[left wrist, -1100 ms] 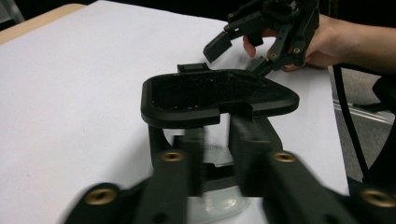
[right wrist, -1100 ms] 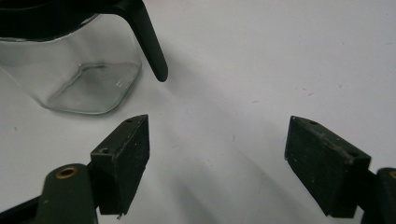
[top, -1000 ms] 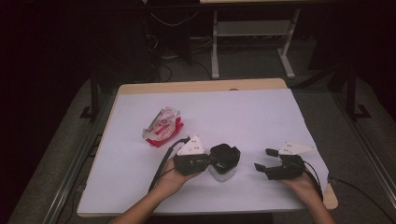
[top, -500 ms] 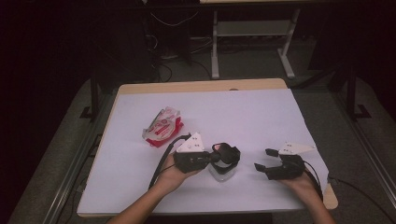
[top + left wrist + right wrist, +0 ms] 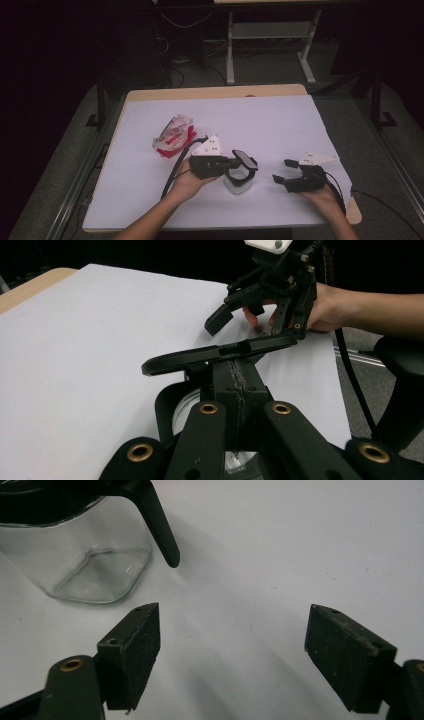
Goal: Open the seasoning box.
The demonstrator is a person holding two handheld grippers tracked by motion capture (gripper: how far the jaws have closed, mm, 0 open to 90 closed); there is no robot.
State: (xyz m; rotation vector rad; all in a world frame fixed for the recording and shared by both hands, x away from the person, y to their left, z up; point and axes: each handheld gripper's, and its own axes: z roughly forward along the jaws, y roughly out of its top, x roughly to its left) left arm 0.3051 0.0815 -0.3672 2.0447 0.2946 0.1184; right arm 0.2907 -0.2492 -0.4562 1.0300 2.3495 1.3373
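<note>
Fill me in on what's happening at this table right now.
A person works at a white-covered table with a claw in each hand. The left claw is shut on the flat black lid of a small clear glass jar, with the lid tilted above the jar's mouth. The right claw waits open beside it, holding nothing. A red and white crumpled packet lies apart, farther back on the left.

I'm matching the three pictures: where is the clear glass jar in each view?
High view: glass jar, lower centre of the table.
Left gripper view: bottom centre, its mouth under the raised black lid.
Right gripper view: top left corner.
Shared landmark: the white table cover.
</note>
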